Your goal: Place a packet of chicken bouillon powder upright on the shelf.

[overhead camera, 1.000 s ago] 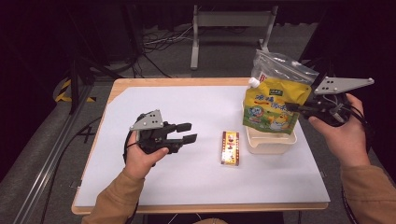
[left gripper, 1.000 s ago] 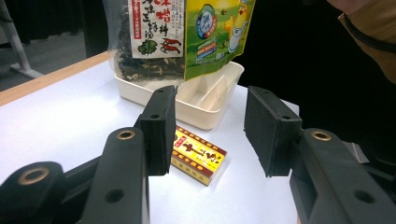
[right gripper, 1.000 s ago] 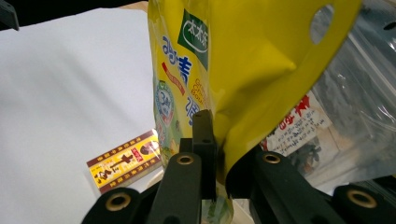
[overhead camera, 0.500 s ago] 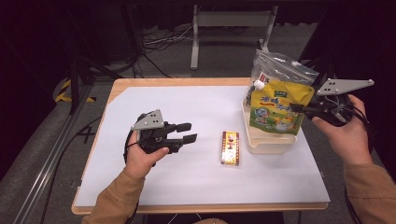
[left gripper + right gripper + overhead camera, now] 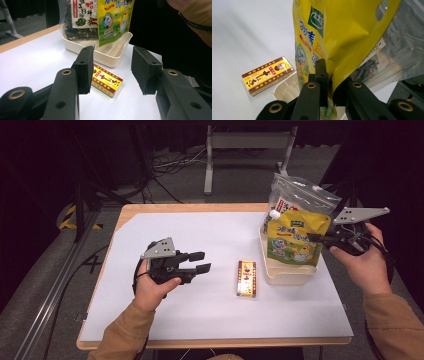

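High view: cream tray [image 5: 280, 276] holds clear bag [image 5: 295, 192], yellow pouch [image 5: 295, 240].

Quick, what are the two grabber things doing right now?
Left gripper: jaws open, holding nothing.
Right gripper: jaws closed on the yellow pouch, over the white tray.

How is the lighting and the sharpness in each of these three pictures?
High view: the white table is bright, the room around it nearly black, and the picture is soft. Left gripper view: the small box is fairly sharp, its near jaws slightly soft. Right gripper view: the yellow pouch is close and blurred, and the table looks pale and washed out.
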`<state>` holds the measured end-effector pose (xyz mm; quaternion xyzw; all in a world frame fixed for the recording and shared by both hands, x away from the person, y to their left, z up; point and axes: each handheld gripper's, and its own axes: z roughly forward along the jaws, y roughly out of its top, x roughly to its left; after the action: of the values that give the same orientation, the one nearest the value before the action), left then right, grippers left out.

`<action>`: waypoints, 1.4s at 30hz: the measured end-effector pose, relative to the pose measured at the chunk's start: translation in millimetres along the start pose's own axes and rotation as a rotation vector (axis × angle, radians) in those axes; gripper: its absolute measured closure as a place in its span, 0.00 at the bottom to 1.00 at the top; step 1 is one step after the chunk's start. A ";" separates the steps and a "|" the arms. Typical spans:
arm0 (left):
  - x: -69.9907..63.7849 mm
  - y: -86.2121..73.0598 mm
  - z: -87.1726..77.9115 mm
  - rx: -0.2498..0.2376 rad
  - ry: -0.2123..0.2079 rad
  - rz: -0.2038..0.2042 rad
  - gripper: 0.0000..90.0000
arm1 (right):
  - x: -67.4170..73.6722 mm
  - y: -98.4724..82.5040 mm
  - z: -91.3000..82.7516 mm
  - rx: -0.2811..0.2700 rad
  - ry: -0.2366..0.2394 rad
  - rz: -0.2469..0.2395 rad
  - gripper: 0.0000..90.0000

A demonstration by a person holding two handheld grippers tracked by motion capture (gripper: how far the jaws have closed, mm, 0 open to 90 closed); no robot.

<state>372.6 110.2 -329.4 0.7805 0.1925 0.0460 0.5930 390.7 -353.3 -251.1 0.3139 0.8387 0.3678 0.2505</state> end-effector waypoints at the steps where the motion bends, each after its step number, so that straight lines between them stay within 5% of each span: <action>1: 0.0 0.1 0.1 0.000 0.000 0.002 0.60 | -0.3 -0.4 1.0 0.000 0.001 -0.003 0.94; 27: 2.0 -2.3 2.9 0.006 0.008 -0.007 0.56 | -5.4 -18.1 25.5 0.007 0.010 -0.009 0.94; 42: 2.2 -4.0 7.3 0.020 0.023 -0.030 0.43 | -6.3 -36.9 37.2 0.010 0.016 0.053 0.91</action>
<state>375.8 105.3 -335.6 0.7828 0.2115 0.0441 0.5835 406.6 -360.3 -301.0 0.3343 0.8338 0.3728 0.2324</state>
